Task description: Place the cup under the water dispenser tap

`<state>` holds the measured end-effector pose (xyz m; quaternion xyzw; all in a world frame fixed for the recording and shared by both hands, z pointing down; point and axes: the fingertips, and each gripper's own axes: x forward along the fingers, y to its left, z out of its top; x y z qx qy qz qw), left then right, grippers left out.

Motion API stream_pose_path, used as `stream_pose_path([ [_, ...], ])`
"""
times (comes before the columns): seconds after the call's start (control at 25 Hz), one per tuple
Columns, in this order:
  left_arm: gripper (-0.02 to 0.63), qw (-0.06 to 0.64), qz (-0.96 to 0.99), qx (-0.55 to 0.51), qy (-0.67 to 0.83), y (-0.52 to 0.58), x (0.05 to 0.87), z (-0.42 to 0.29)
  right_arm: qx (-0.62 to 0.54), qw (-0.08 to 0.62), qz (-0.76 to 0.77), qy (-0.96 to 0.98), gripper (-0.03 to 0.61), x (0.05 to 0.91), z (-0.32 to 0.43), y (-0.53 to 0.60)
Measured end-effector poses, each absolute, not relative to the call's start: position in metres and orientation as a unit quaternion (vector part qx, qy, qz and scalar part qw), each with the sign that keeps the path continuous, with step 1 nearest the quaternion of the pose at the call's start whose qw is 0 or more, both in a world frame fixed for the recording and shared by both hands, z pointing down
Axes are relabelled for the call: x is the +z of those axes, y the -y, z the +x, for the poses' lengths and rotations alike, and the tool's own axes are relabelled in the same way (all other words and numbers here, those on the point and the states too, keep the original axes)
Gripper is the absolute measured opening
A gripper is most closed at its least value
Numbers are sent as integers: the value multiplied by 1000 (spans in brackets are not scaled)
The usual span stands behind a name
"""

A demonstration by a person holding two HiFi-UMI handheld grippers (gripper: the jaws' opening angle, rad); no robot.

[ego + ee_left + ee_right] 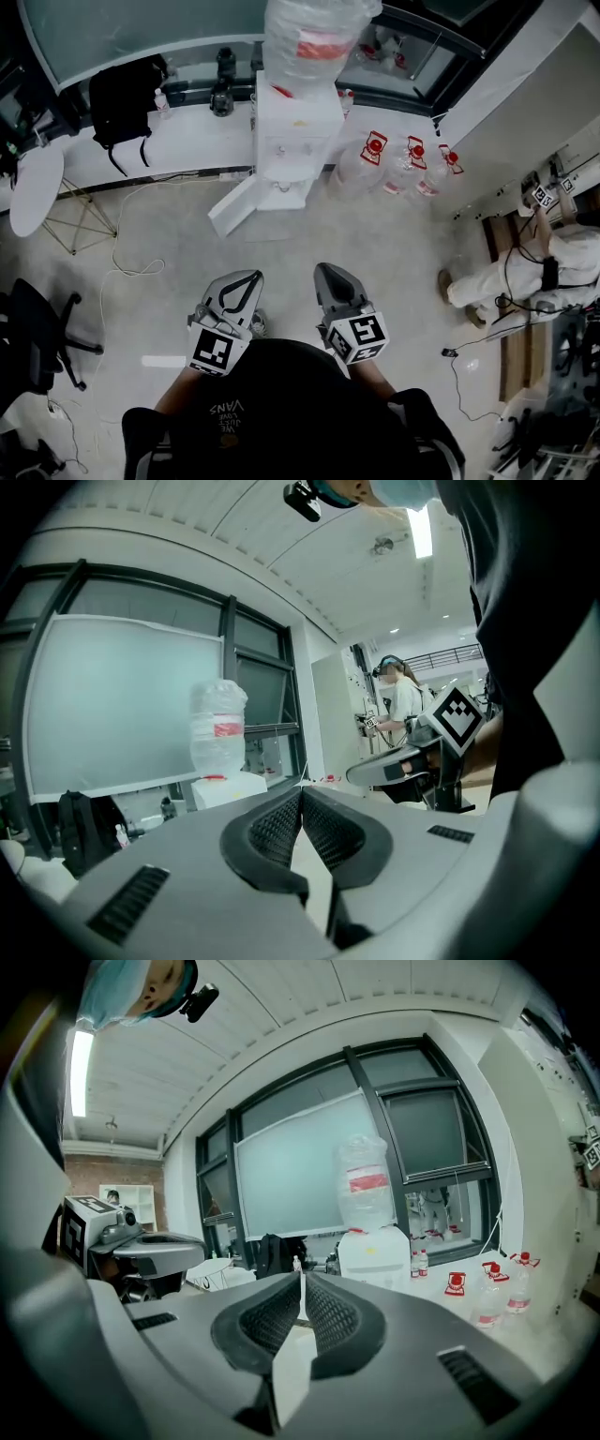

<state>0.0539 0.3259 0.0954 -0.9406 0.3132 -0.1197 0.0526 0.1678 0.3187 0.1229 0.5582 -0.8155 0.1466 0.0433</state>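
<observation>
A: Checking left gripper (302, 797) and right gripper (302, 1281): both pressed together, nothing between the ribbed black pads (330, 1316). And the cup?

B: Not made out in any view; possibly that pale speck at the tap recess, too small to tell. Held by neither. Water dispenser (295, 141) well ahead, against the white counter (187, 141).

A: Best way in?

B: Locate the cup first, spread one pair of jaws early, pinch low on the wall, keep upright. Mind the open door (234, 208) and the loose cable (122, 267).

A: Materials?

B: Boxy white cabinet, clear wrinkled bottle (314, 37) on top; smooth grey gripper shells; hard speckled floor (394, 272).
</observation>
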Motion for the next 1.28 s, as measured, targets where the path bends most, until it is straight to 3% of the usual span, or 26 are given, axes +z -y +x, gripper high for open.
stream_pose_path([
  [0.56, 20, 38, -923, -112, -366, -218, 115, 38, 159, 49, 522, 836, 46, 146, 153, -195],
  [1.28, 20, 4, -850, -123, -512, -67, 165, 65, 128, 119, 373, 911, 46, 206, 169, 13],
])
